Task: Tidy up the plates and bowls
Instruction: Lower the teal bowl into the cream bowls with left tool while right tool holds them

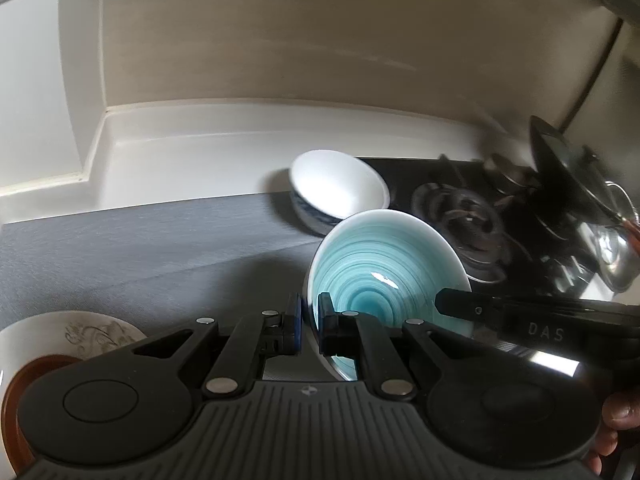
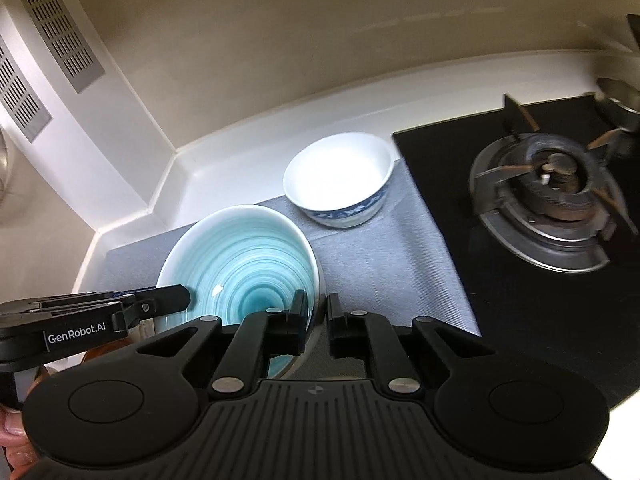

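Note:
A teal bowl with a spiral glaze (image 1: 384,264) (image 2: 240,260) hangs tilted above the grey mat (image 1: 140,248) (image 2: 384,256), gripped from both sides. My left gripper (image 1: 311,312) is shut on its left rim, and its fingertip (image 2: 176,296) reaches into the right wrist view from the left. My right gripper (image 2: 317,308) is shut on the bowl's right rim; its fingertip (image 1: 452,304) enters the left wrist view from the right. Behind the teal bowl, a white bowl with a blue pattern (image 1: 336,188) (image 2: 340,176) stands upright on the mat's far edge.
A black gas stove (image 1: 472,224) (image 2: 552,184) with a burner lies to the right, with a pot and lid (image 1: 580,176) on its far side. A white floral plate (image 1: 88,336) holding a brown dish (image 1: 24,376) sits at the lower left. The white counter wall (image 1: 240,128) runs behind.

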